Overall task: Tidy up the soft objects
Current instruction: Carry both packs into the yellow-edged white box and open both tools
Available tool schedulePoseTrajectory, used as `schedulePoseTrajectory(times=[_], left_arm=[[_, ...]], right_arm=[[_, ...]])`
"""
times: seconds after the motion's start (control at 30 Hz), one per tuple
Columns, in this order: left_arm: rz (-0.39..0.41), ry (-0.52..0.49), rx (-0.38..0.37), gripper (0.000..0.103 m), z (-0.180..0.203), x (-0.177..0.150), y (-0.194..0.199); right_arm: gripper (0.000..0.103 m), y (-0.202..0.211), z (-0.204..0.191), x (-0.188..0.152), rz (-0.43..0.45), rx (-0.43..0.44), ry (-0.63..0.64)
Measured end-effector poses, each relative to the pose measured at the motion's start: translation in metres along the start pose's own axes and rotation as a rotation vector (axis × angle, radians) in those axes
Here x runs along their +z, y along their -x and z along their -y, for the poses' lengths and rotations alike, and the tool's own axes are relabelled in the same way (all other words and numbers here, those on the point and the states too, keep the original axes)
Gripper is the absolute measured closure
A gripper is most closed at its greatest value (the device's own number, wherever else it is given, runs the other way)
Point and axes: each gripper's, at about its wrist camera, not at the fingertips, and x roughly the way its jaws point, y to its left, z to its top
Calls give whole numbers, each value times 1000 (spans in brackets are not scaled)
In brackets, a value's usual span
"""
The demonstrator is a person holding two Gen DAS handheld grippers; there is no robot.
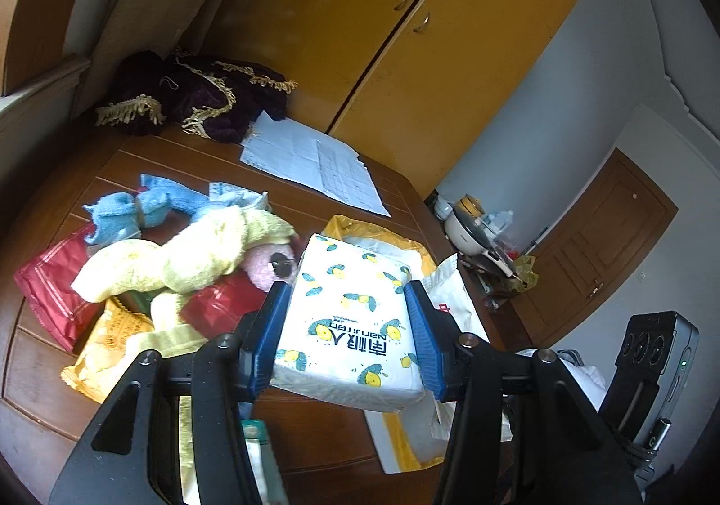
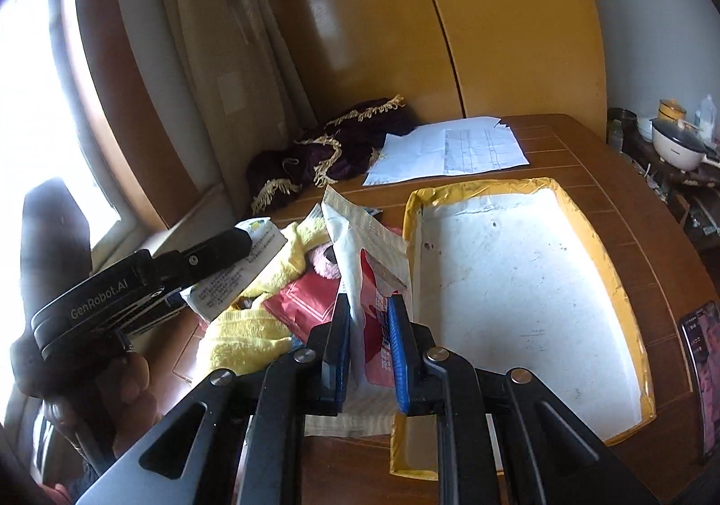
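Observation:
My left gripper (image 1: 345, 302) is shut on a white tissue pack (image 1: 351, 316) printed with yellow lemons, held above the brown table (image 1: 315, 208). Behind it lie a yellow towel (image 1: 180, 257), a blue towel (image 1: 135, 208), a pink plush (image 1: 270, 264) and red packets (image 1: 49, 284). My right gripper (image 2: 366, 316) is shut on a white and red plastic bag (image 2: 360, 280), held upright beside a shallow yellow-rimmed box lid (image 2: 517, 280). In the right wrist view the left gripper's body (image 2: 135, 284) shows at the left, with a hand (image 2: 126, 383) under it.
A dark purple fringed cloth (image 1: 193, 100) and paper sheets (image 1: 315, 163) lie at the table's far side, before a yellow wardrobe (image 1: 405, 33). A phone (image 2: 702, 370) rests at the table's right edge. A side shelf with a rice cooker (image 2: 675, 145) stands to the right.

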Motion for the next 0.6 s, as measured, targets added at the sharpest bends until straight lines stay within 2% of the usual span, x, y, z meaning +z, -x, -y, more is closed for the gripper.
schedulePoseTrajectory(times=[0.17,0.3,0.37,0.5,0.6], left_arm=[[-41,-13,-20,53,30,2,-30],[-100,15,-43,53,45,5,-61],[-134,29,-37,53,52,8,-77],[-152,44,-10,53,68,27,-113],[-168,60,51,53,67,38,-147]], right_arm=[[87,-3,46,7,17,-20,-79],[87,-15,74,19,0,-45,-88],[87,-25,81,31,-4,-77,-73],[87,-52,90,64,-51,-154,-40],[87,-80,98,80,-80,-236,-17]])
